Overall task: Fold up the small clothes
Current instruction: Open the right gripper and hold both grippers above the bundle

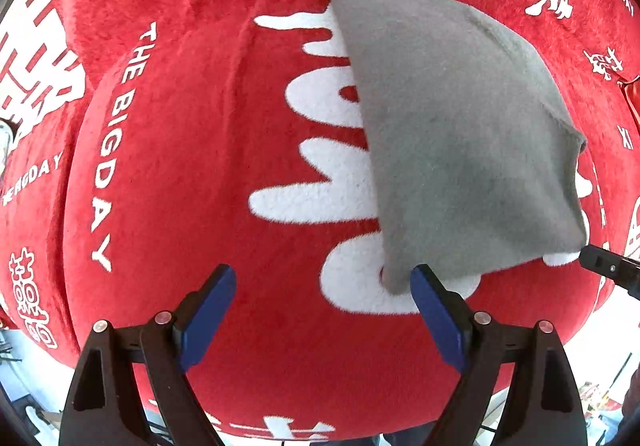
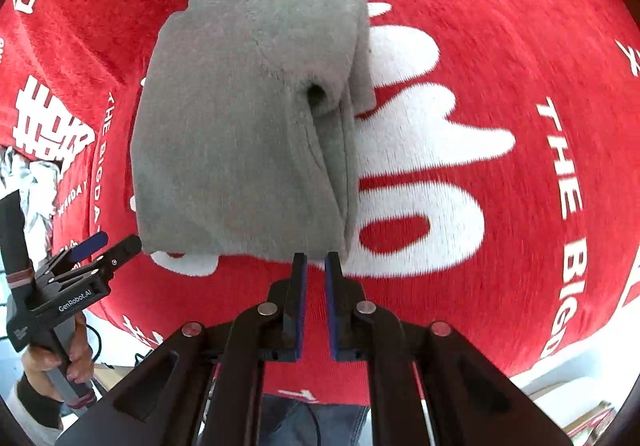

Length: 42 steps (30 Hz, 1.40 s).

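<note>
A folded grey garment (image 1: 460, 134) is laid on a red blanket (image 1: 200, 126). The left gripper (image 1: 323, 310) is held wide apart beside its near corner. Only the right wrist view shows the right gripper (image 2: 316, 266) nearly closed, clamping nothing, and layered folds.

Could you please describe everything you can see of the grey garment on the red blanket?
The grey garment is soft, fleecy knit, folded into a thick rectangular bundle with stitched seams and layered edges showing along one side. It lies flat on the red blanket, covering part of its white lettering. Neither gripper holds it; both sit near its closest edge.
</note>
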Each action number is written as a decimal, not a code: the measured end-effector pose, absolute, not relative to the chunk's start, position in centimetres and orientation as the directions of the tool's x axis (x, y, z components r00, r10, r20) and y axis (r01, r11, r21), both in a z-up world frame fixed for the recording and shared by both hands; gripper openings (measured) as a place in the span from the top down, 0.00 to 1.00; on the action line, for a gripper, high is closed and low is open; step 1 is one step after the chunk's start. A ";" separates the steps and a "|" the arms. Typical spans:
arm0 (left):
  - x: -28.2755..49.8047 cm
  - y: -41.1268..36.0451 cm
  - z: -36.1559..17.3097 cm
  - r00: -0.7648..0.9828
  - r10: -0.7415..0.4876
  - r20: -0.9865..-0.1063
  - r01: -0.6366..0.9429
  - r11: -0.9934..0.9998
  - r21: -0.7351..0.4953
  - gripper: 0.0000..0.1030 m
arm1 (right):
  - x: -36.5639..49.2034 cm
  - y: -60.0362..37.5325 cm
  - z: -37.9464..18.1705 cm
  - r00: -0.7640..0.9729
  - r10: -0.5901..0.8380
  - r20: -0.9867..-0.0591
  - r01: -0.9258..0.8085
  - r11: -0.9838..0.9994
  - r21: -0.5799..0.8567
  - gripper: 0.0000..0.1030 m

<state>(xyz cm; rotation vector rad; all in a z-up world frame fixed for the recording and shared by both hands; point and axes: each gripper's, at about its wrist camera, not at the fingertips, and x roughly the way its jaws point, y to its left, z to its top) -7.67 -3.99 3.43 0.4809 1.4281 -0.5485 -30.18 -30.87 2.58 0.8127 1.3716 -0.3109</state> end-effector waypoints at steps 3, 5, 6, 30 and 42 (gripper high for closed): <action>-8.2 -3.5 3.9 0.075 -0.061 -0.995 0.618 0.786 -0.002 0.13 | -31.0 -30.5 2.9 0.222 0.256 -0.941 0.652 0.678 0.338 0.90; -8.2 -3.1 4.3 0.088 -0.058 -0.994 0.623 0.782 0.010 0.13 | -31.5 -30.2 3.1 0.236 0.261 -0.936 0.661 0.663 0.352 0.90; -8.4 -3.6 4.5 0.094 -0.054 -0.994 0.624 0.781 0.017 0.13 | -31.7 -29.9 3.3 0.242 0.264 -0.934 0.664 0.657 0.357 0.90; -2.6 -8.8 4.5 0.114 -0.044 -0.993 0.501 0.865 0.019 0.00 | -24.9 -37.6 3.8 0.333 0.339 -0.880 0.612 0.632 0.475 0.19; -1.1 -11.2 3.8 0.129 0.004 -0.992 0.504 0.861 0.069 0.00 | -22.6 -40.8 1.8 0.366 0.426 -0.827 0.591 0.580 0.560 0.00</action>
